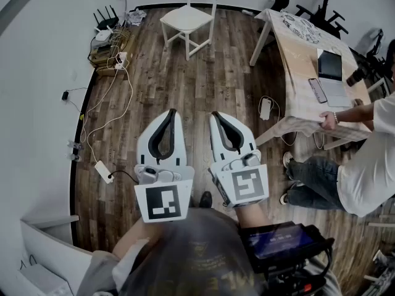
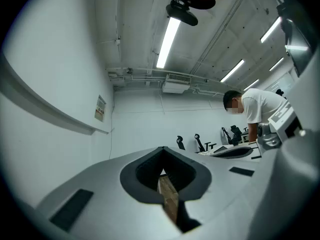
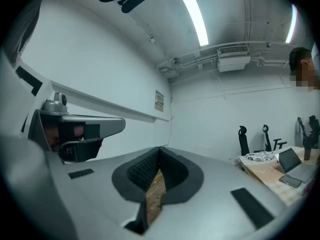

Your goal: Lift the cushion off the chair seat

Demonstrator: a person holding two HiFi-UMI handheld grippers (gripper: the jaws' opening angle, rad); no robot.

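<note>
Both grippers sit well short of the chair (image 1: 190, 24), side by side over bare wood floor (image 1: 203, 85). Left gripper (image 1: 171, 111) and right gripper (image 1: 215, 113): jaws pressed together on both, holding nothing. The cushion (image 1: 184, 18) reads as the pale top on the chair seat, edges too small to make out. Open floor runs right up to the chair, with the bench (image 1: 295, 54) edge on its right and cables (image 1: 106, 103) on its left.

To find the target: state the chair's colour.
White chair, clearest in the head view.
</note>
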